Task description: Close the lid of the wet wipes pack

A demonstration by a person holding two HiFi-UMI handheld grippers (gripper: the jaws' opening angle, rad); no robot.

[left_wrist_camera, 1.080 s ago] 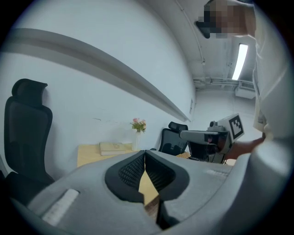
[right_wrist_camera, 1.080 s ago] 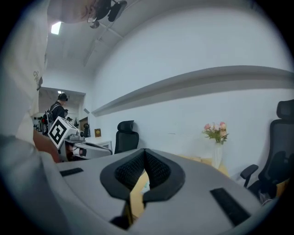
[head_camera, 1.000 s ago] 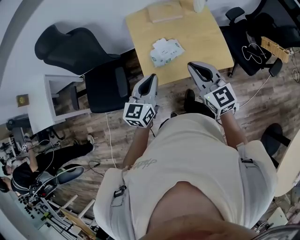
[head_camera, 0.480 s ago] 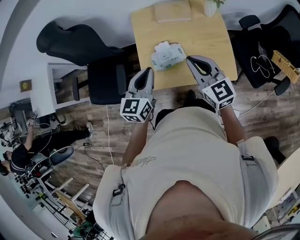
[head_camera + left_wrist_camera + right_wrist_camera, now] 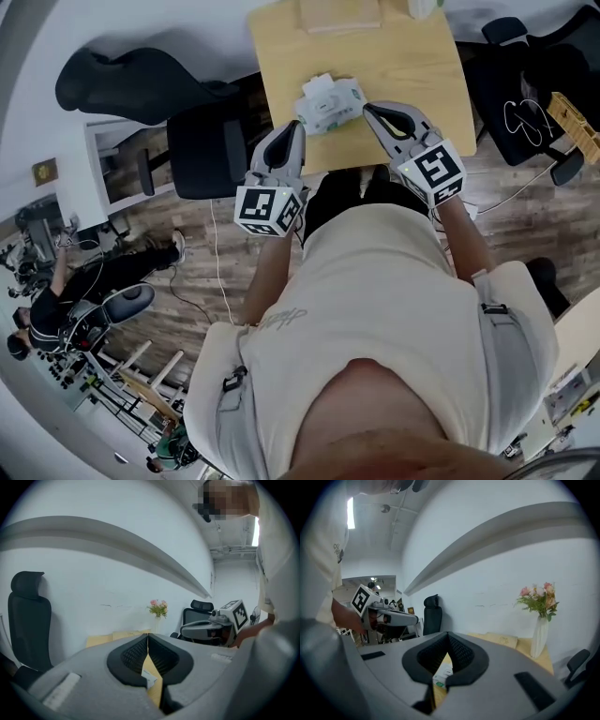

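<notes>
Left gripper (image 5: 297, 129) and right gripper (image 5: 369, 110): jaws shut, empty. Wet wipes pack (image 5: 332, 105) sits near the tabletop (image 5: 412, 66) front edge. Probably soft, light, slides easily: pin the body, press the lid (image 5: 322, 85) down.

The right tool (image 5: 448, 635) fills the near part of the frame, its two black ribbed pads meeting at their tips with nothing between them. Through the hollow below the tips shows part of the white wet wipes pack (image 5: 442, 673), which lies on the pale wooden surface (image 5: 524, 647). On the right of that surface stands a white vase (image 5: 540, 644) with pink flowers. A flat tan object (image 5: 500, 639) lies at the far edge by the wall. A black chair (image 5: 432, 614) stands further left. At the left, a hand holds the left tool (image 5: 396, 617).
</notes>
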